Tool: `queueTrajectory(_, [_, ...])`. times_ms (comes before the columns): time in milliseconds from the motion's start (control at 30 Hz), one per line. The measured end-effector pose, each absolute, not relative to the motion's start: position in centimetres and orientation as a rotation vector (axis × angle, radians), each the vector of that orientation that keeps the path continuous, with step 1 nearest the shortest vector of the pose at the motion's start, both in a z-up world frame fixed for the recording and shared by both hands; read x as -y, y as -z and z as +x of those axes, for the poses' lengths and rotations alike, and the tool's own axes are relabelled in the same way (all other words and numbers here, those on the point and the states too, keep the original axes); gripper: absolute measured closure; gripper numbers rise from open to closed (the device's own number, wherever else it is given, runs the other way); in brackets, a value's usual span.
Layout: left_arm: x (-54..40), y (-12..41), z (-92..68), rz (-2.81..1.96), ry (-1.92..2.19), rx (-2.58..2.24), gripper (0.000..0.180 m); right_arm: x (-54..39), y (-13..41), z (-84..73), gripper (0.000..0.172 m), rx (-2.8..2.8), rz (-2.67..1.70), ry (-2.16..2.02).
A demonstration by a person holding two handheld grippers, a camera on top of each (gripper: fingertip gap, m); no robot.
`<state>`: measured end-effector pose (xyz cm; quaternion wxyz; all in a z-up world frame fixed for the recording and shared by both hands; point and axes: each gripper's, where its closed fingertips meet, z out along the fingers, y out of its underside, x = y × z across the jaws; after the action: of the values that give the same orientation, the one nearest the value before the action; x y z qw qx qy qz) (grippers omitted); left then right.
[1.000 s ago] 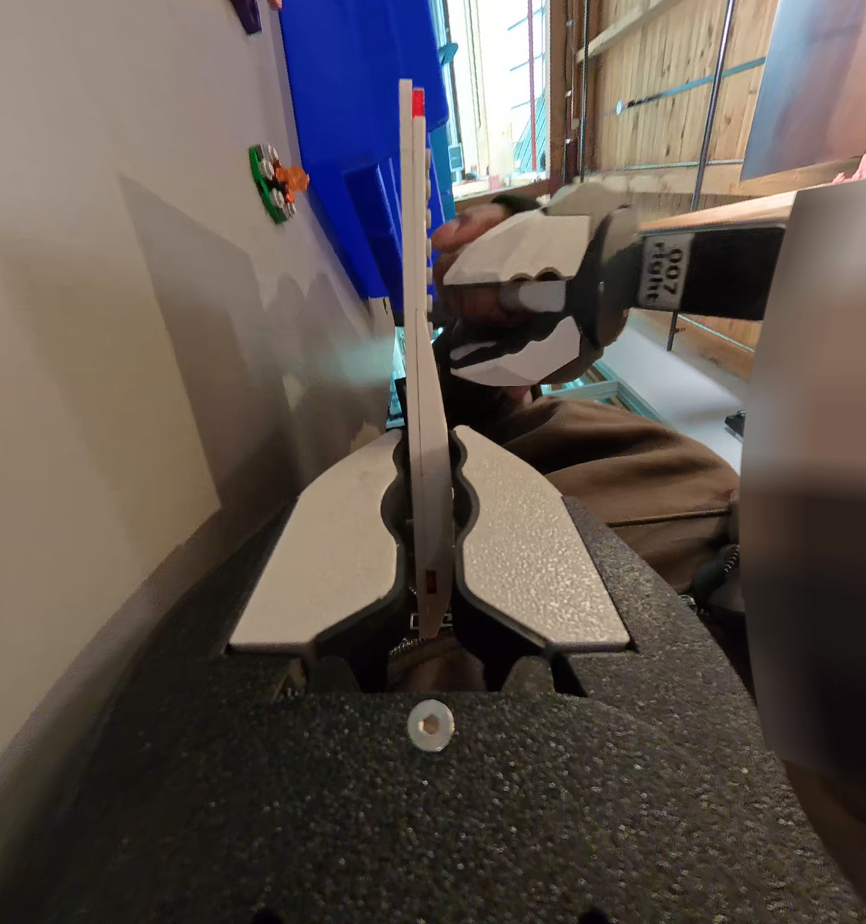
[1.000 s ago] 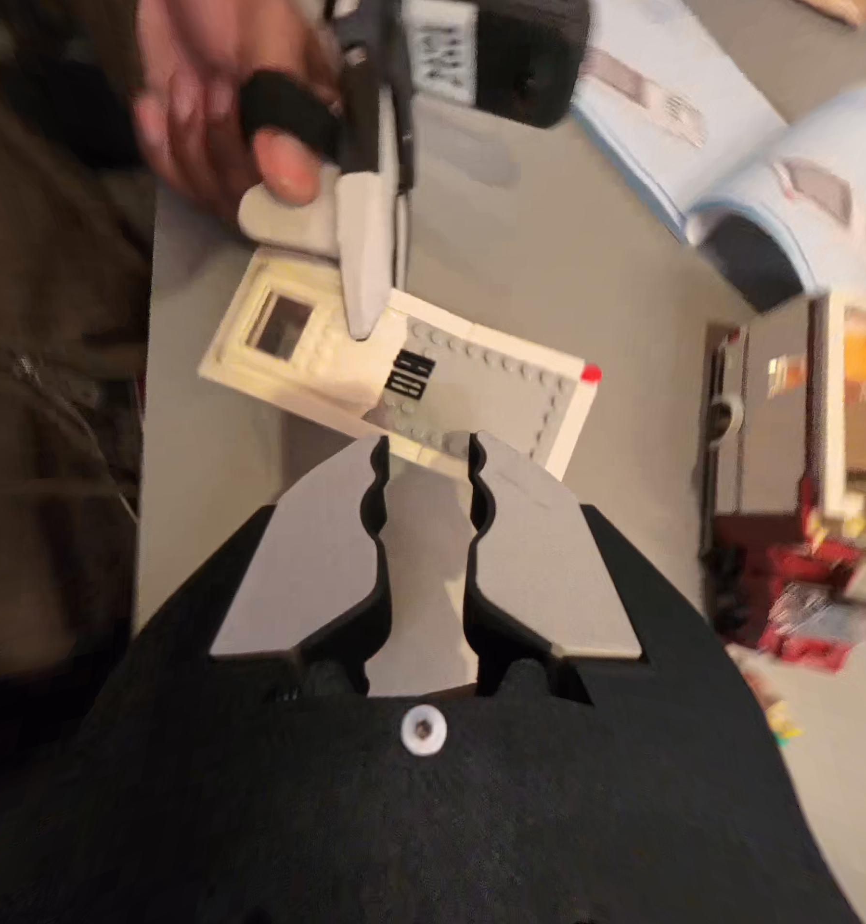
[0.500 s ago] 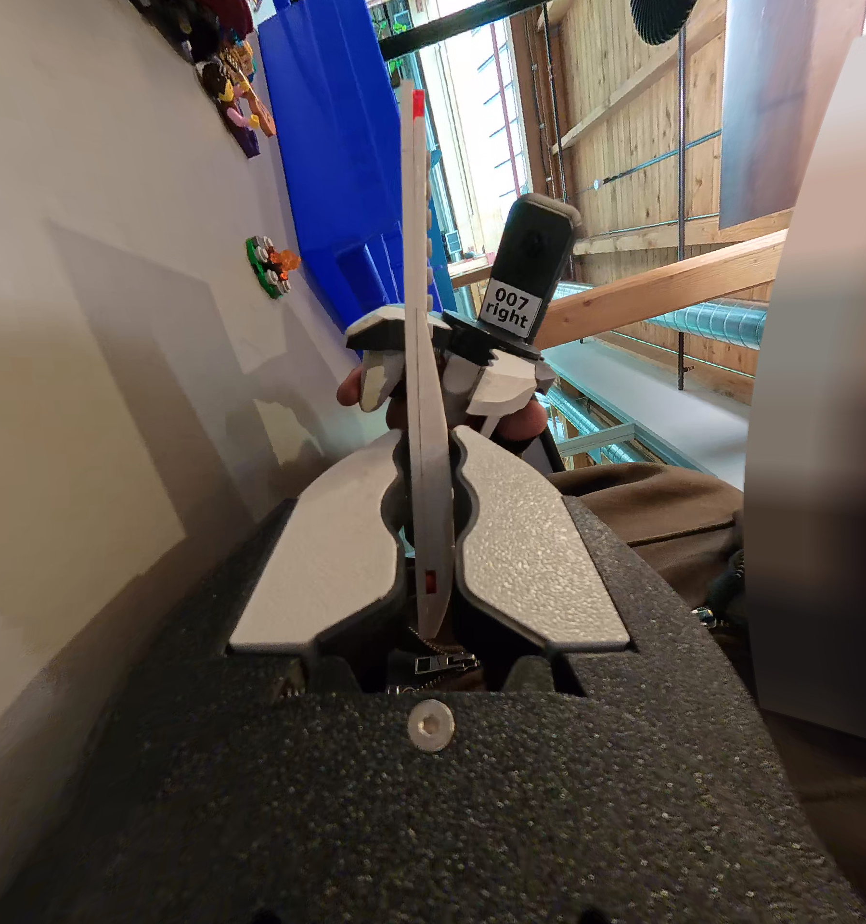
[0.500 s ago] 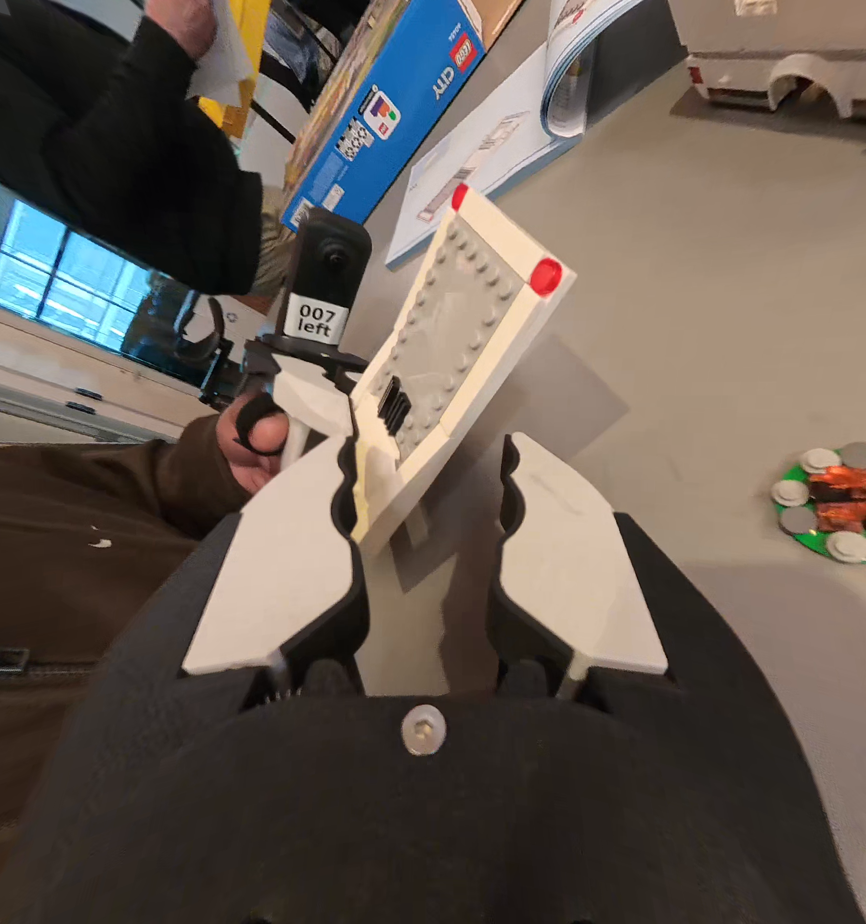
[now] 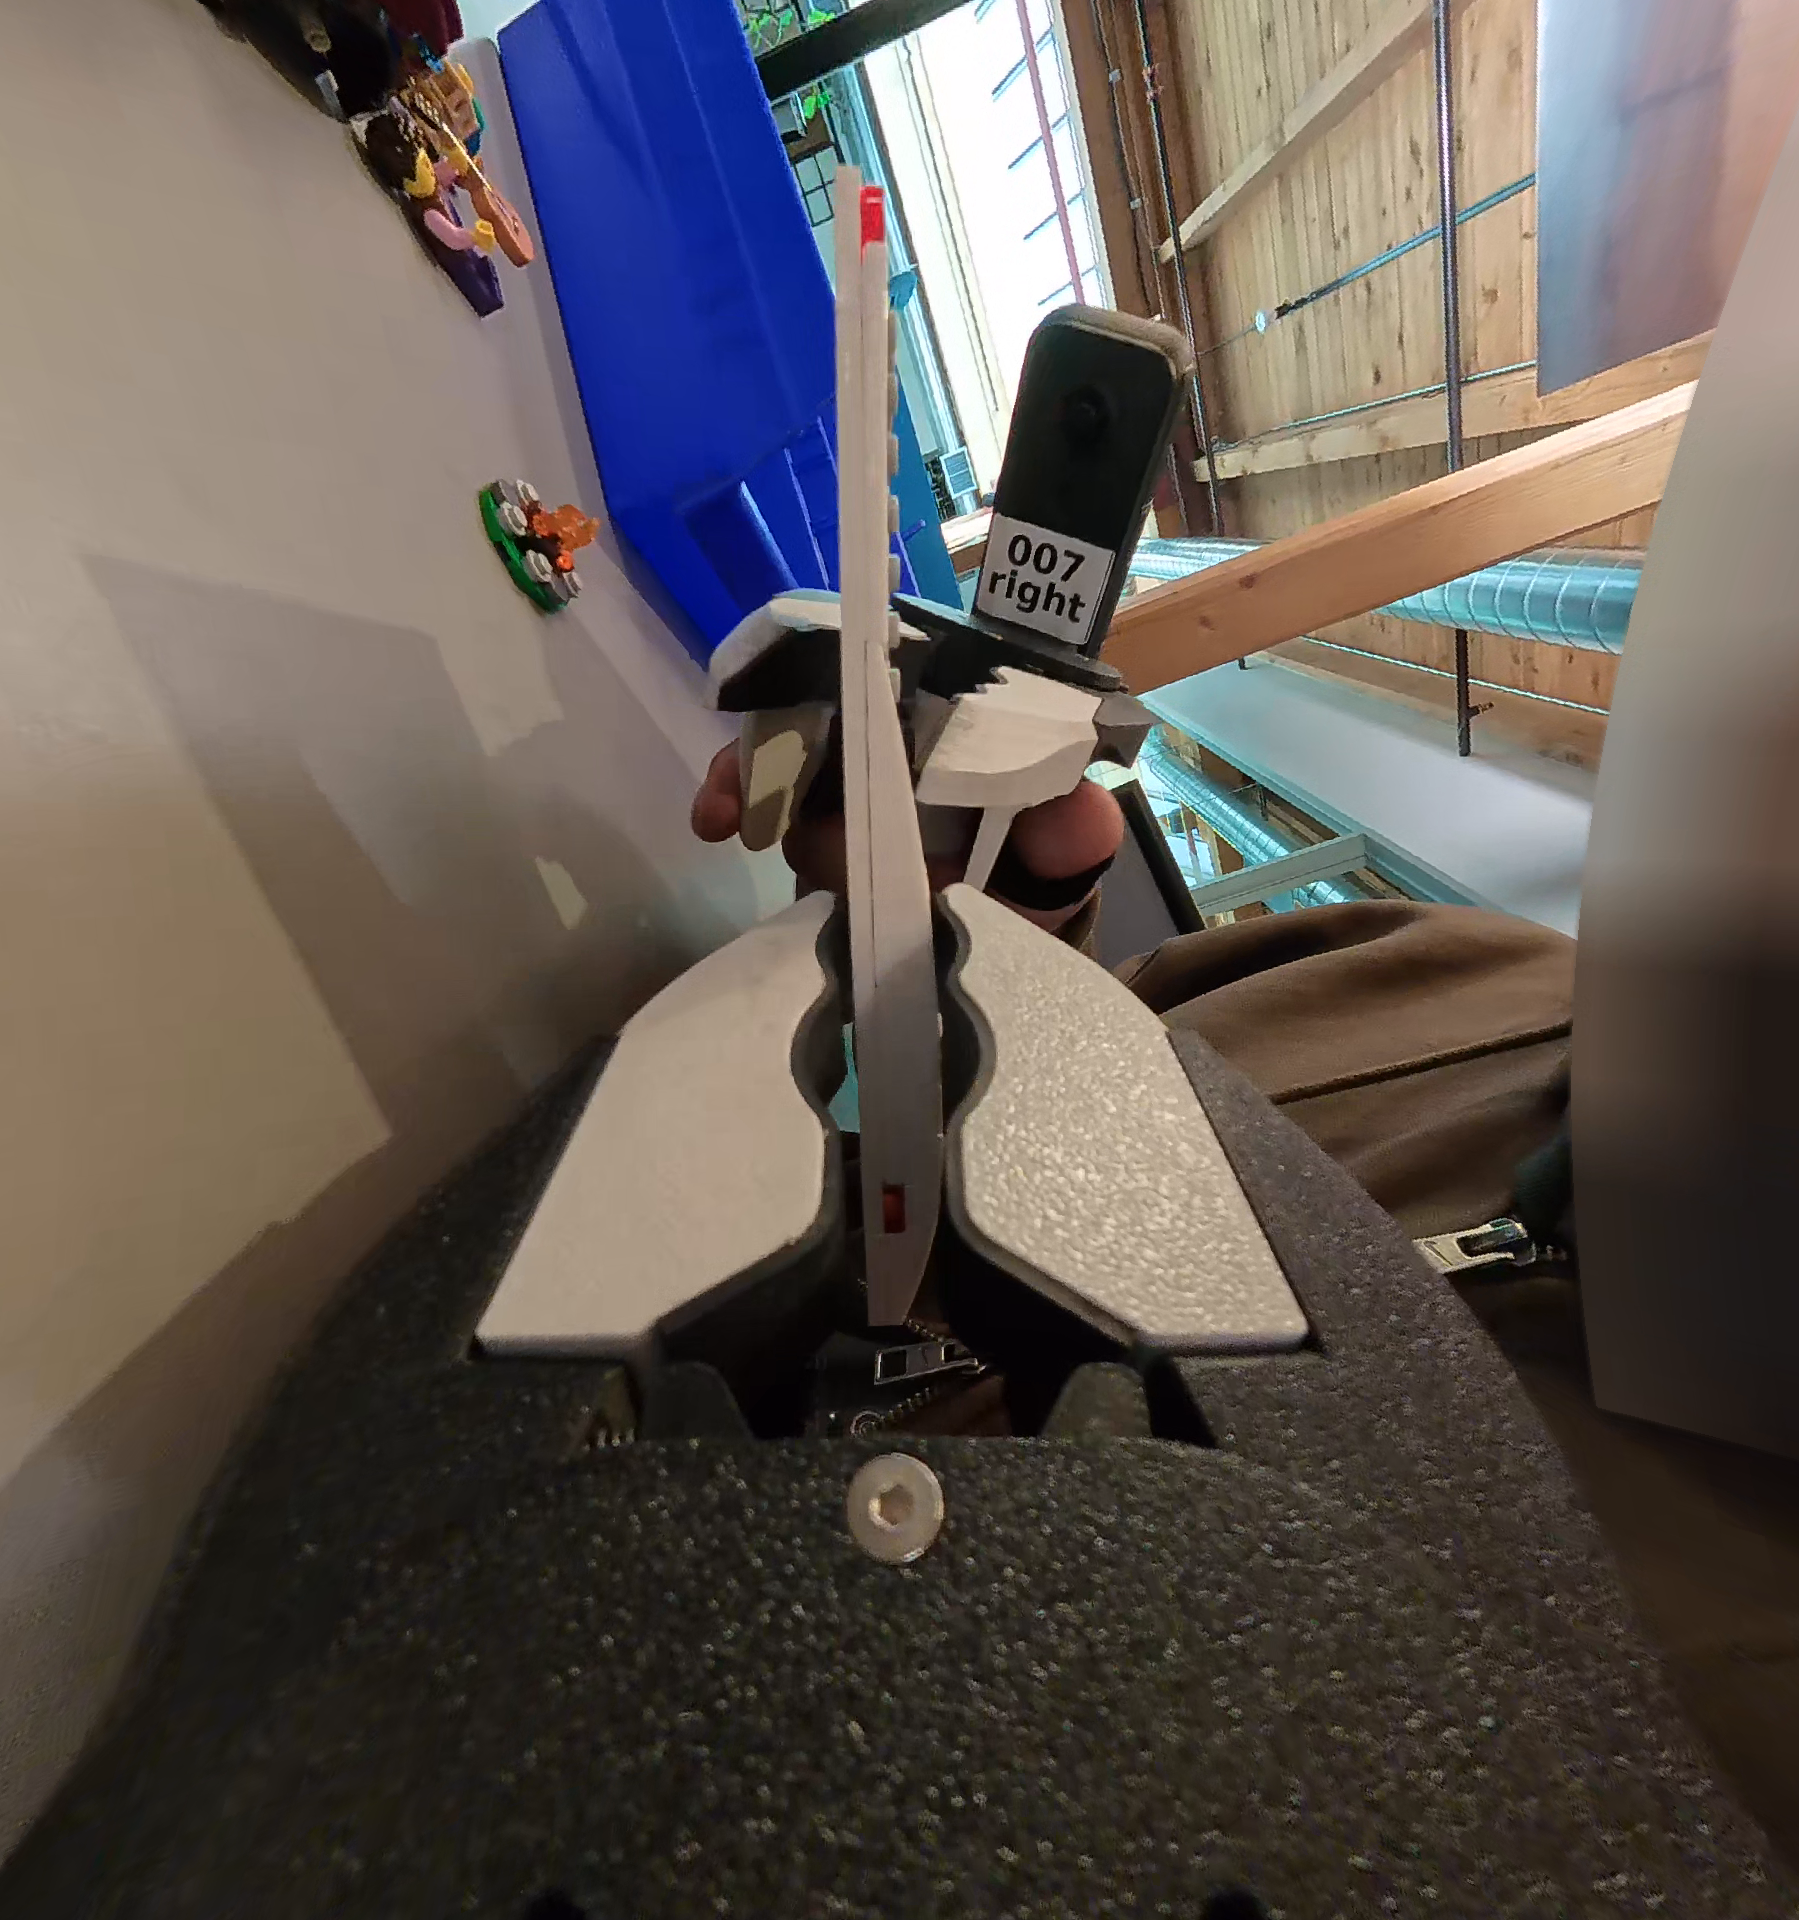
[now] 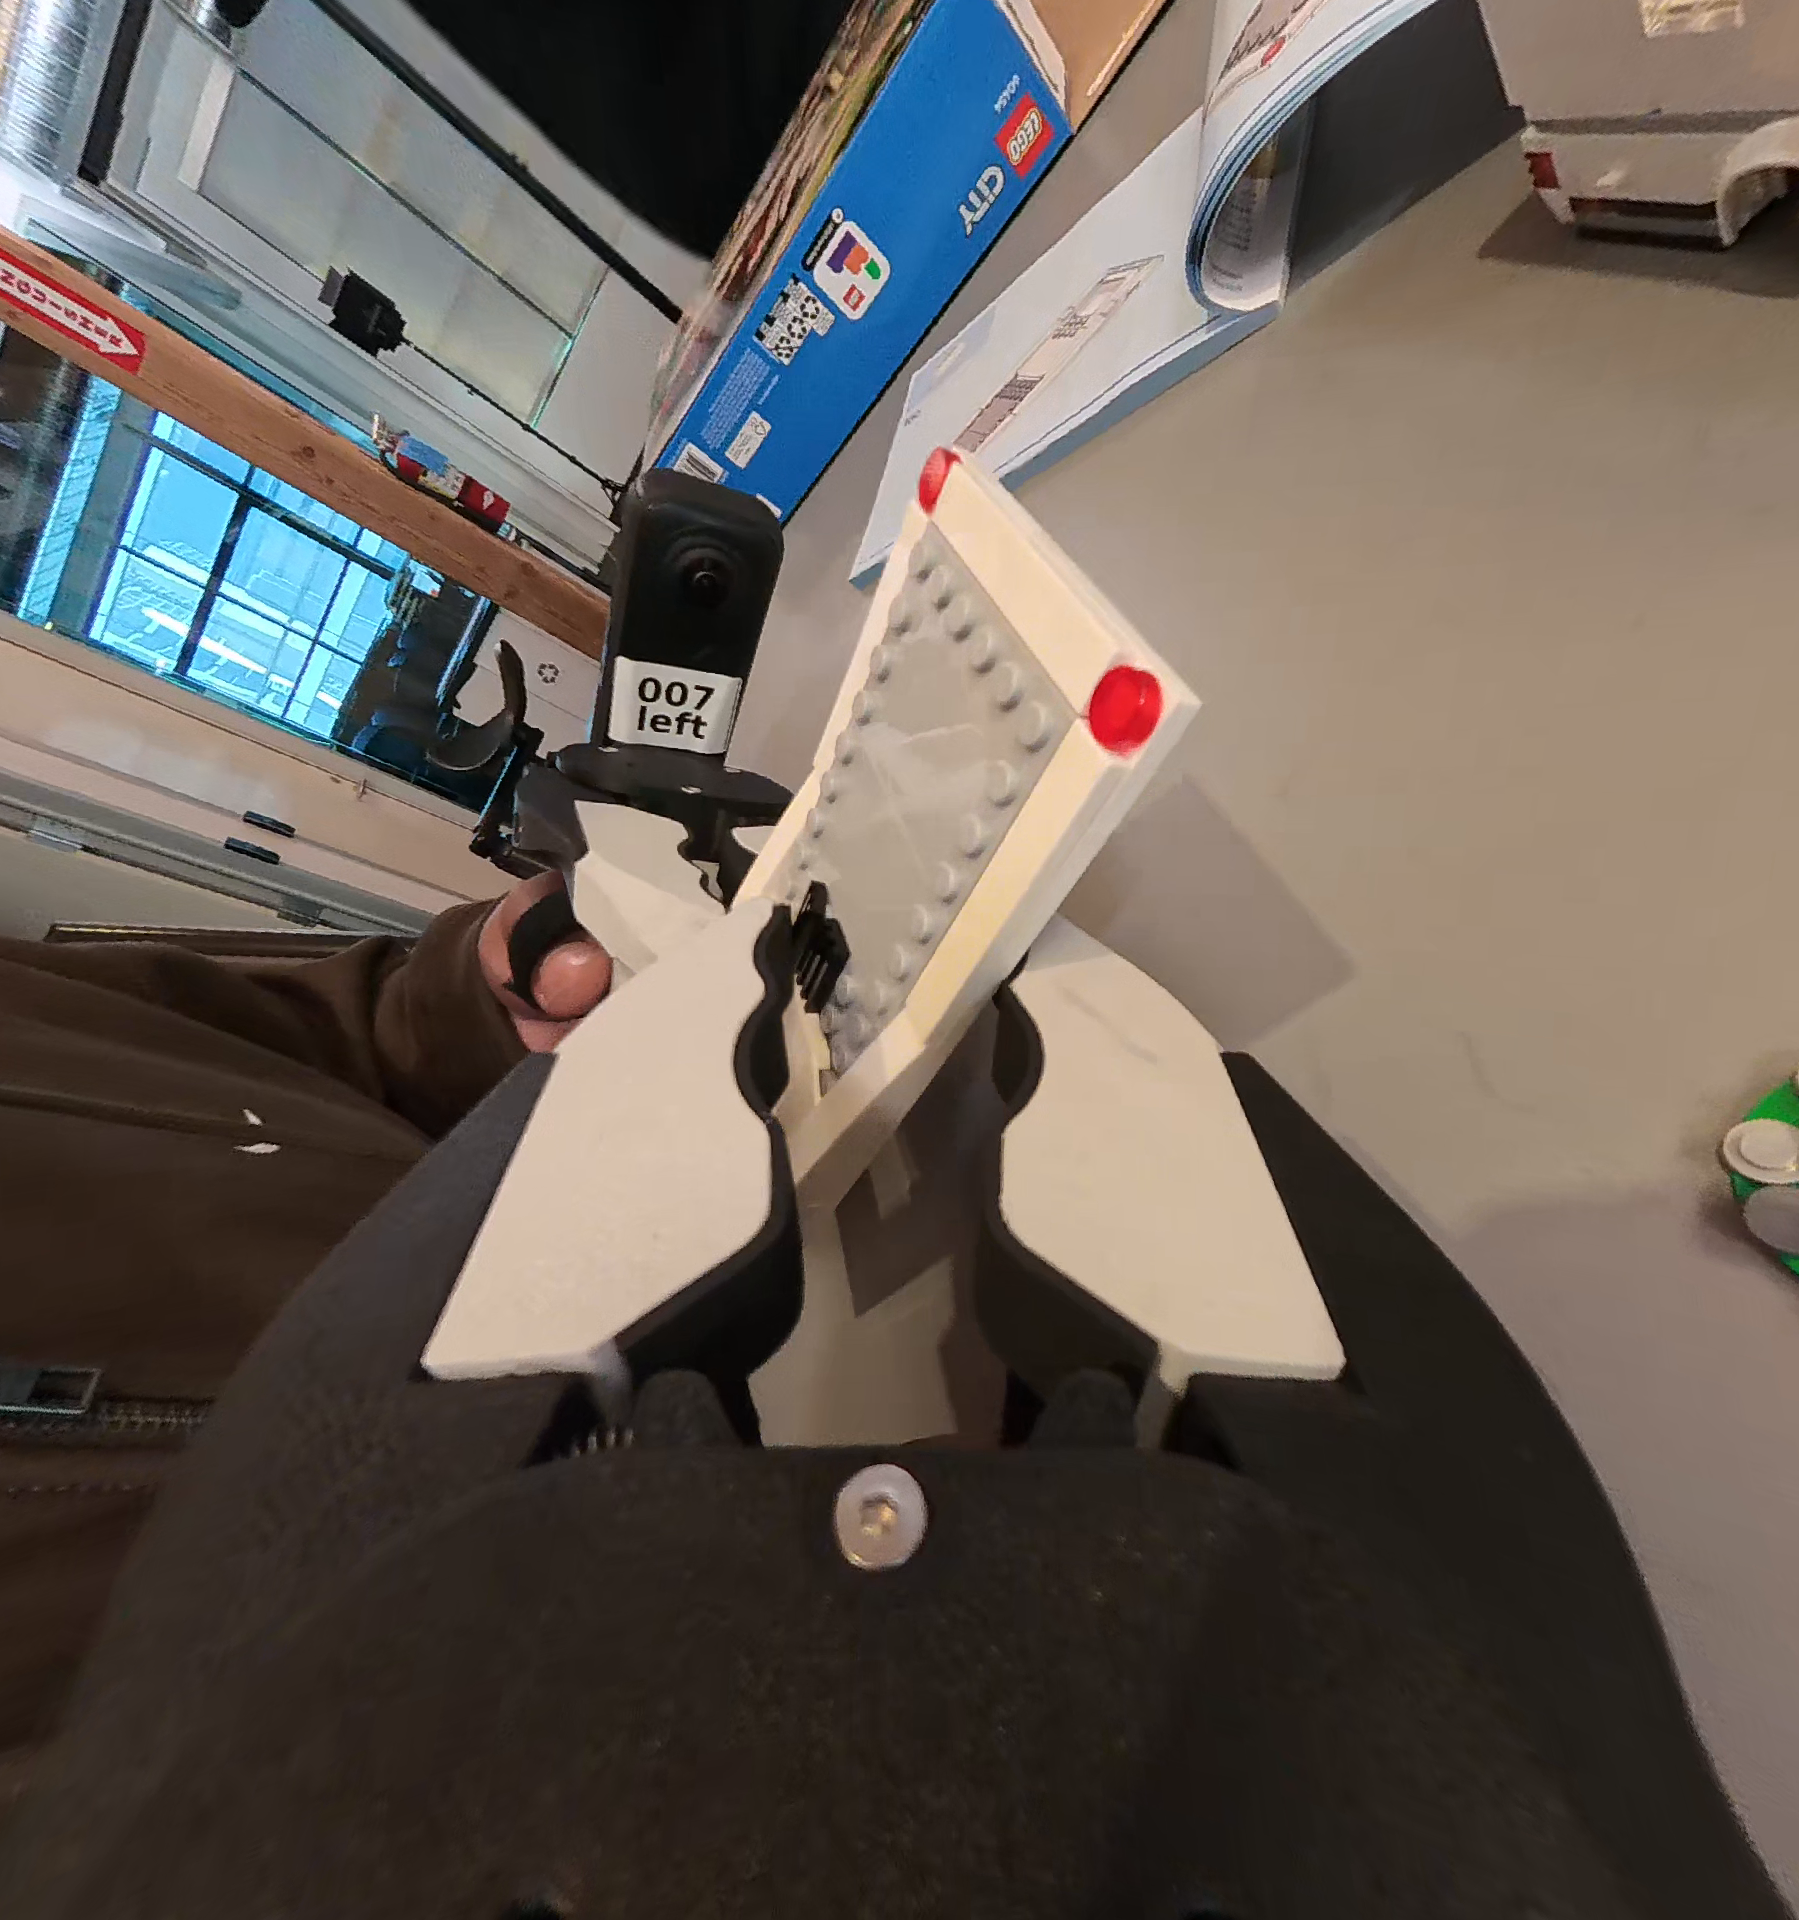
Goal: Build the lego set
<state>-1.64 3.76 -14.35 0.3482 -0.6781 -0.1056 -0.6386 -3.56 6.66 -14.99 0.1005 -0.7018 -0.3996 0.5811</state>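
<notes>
White-and-grey brick panel (image 6: 978, 790) is pinched edge-on between left gripper (image 5: 887, 1023) fingers; right gripper (image 6: 890, 1029) fingers straddle its lower end, contact unclear, so keep the panel square.

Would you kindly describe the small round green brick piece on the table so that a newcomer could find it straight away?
Start from the grey table and the big blue bin standing on it. Near the bin's lower end, apart from the white and grey plate assembly held in the grippers, lies the round green disc. Only it has grey studs around its rim and clear orange pieces in its middle.
</notes>
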Motion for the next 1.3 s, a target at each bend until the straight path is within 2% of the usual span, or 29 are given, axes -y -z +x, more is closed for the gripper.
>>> queueTrajectory(1100, [-2.7,13.0,-1.2,-1.702,1.651,0.125,0.166,-5.1,12.3,-3.0,0.157,1.221,-1.851,-1.852])
queueTrajectory(1267, [-3.0,12.8,-1.7,-1.671,1.642,0.151,0.167,-5.2,12.4,-3.1,0.151,1.192,-1.868,-1.878])
queueTrajectory(1300, [-3.2,12.7,-1.9,-1.662,1.633,0.163,0.167,-5.0,12.6,-3.0,0.144,1.206,-1.876,-1.881])
